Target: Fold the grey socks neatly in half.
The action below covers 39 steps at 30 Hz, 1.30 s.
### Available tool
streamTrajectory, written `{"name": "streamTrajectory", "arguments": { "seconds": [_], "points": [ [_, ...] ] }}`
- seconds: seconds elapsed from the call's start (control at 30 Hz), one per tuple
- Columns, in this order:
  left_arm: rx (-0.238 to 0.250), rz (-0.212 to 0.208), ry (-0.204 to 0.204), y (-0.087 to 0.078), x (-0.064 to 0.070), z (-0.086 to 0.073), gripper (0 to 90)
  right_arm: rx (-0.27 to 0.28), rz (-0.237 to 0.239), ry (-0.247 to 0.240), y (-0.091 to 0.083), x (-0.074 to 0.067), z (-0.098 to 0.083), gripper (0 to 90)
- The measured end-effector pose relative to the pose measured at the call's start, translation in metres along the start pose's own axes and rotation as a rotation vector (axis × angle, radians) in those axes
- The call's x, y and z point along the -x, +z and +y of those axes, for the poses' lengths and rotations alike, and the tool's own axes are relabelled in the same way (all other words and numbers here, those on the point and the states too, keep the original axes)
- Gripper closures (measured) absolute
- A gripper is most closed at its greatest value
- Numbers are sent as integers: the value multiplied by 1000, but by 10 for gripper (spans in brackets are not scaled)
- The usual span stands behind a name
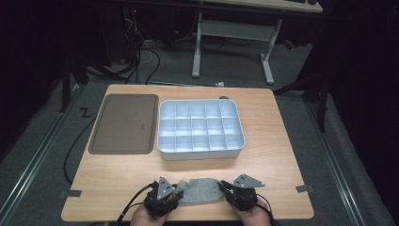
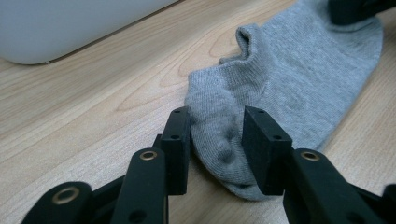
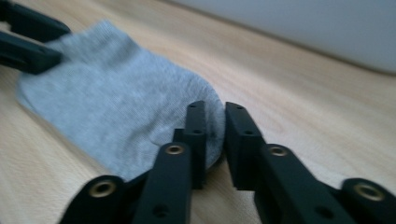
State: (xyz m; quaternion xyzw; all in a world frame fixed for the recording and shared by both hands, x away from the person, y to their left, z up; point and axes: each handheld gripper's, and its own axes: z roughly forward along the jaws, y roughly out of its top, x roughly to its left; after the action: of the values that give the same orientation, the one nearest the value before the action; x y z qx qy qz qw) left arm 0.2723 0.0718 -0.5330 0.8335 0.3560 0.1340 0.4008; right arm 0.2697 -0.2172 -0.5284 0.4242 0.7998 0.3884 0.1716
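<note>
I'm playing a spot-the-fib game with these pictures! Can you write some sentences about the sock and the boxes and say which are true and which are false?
1. The sock is grey. True.
2. The sock lies inside the divider box. False: it lies on the table, near the front edge.
3. The left gripper has one end of the sock between its jaws. True.
4. The brown tray sits to the right of the divider box in the high view. False: it sits to its left.
5. The right gripper is at the sock's other end, its jaws pinching the edge. True.
6. The divider box is full of socks. False: its compartments look empty.
</note>
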Motion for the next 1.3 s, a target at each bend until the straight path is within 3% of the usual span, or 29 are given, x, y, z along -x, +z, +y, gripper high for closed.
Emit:
{"name": "streamTrajectory", "arguments": {
  "seconds": [0.1, 0.2, 0.3, 0.4, 0.53, 0.63, 0.83, 0.97, 1.13, 1.3],
  "points": [
    [-1, -4, -24, -1, -1, 0, 586, -17, 12, 16, 3, 2, -1, 761],
    [1, -42, -128, -6, -4, -4, 505, -33, 23, 40, 4, 3, -1, 763],
    [6, -49, -160, -7, -3, -6, 487, -34, 24, 36, 4, 2, -1, 774],
    [14, -19, -153, -8, 4, -8, 493, -38, 16, 19, 2, -2, -2, 776],
    [7, -37, -160, -9, 9, -9, 582, -39, 9, 9, 1, -4, -3, 775],
    [9, -20, -132, -10, 14, -10, 622, -37, 4, 2, -1, -5, -5, 774],
    [24, -76, -168, -10, 11, -15, 800, -36, -6, -2, -3, -6, -6, 775],
    [37, -83, -186, -10, 10, -16, 821, -34, -5, -2, -4, -6, -7, 776],
    [99, -42, -188, -17, 4, -14, 830, -25, -14, -21, -4, -7, -8, 785],
    [98, -19, -193, -16, -1, -14, 831, -26, -10, -27, -1, -9, -5, 787]
  ]
}}
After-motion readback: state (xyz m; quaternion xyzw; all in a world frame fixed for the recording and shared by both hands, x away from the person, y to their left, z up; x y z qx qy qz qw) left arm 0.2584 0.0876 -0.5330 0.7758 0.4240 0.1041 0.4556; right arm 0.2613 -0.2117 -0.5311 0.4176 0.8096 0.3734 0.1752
